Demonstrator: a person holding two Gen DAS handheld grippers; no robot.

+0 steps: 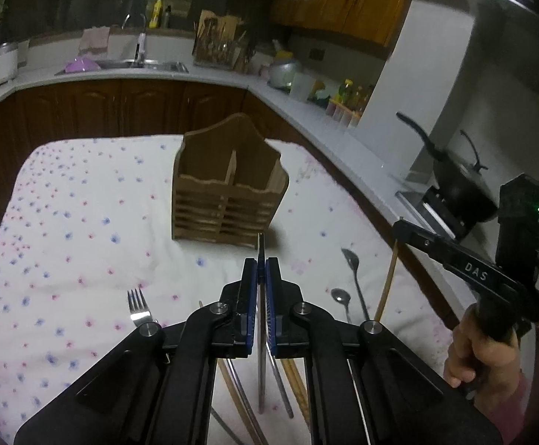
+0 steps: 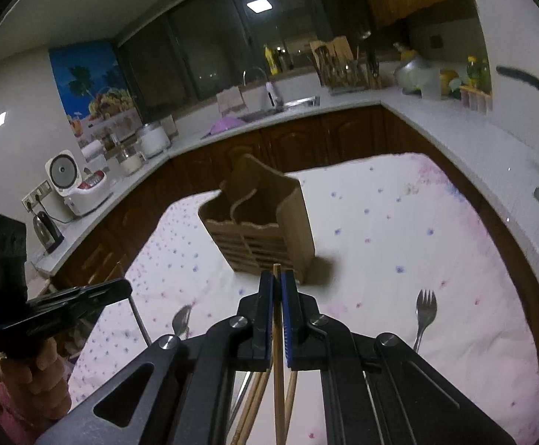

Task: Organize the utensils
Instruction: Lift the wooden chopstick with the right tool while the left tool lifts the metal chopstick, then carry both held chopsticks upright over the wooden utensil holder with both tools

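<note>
A wooden two-compartment caddy point(image 1: 228, 193) point(image 2: 262, 230) stands on the flowered cloth point(image 1: 84, 222), both compartments showing nothing inside. My left gripper point(image 1: 261, 263) is shut on a thin metal utensil point(image 1: 261, 333), seen edge-on and held above the cloth short of the caddy. My right gripper point(image 2: 277, 276) is shut on a wooden chopstick point(image 2: 277, 352), also lifted near the caddy. Each gripper shows in the other's view: right gripper point(image 1: 399, 224) with its chopstick point(image 1: 386, 289), left gripper point(image 2: 126, 289) with its utensil point(image 2: 140, 320). A fork point(image 1: 138, 306) point(image 2: 426, 307) and two spoons point(image 1: 351, 259) point(image 1: 340, 296) lie on the cloth.
More chopsticks point(image 2: 254, 400) and metal utensils point(image 1: 284, 389) lie on the cloth under the grippers. Kitchen counters wrap around the table, with a sink point(image 1: 121, 65), a rice cooker point(image 2: 76, 181), a kettle point(image 2: 47, 230) and a black pot point(image 1: 458, 185). A hand point(image 1: 484, 352) holds the right gripper.
</note>
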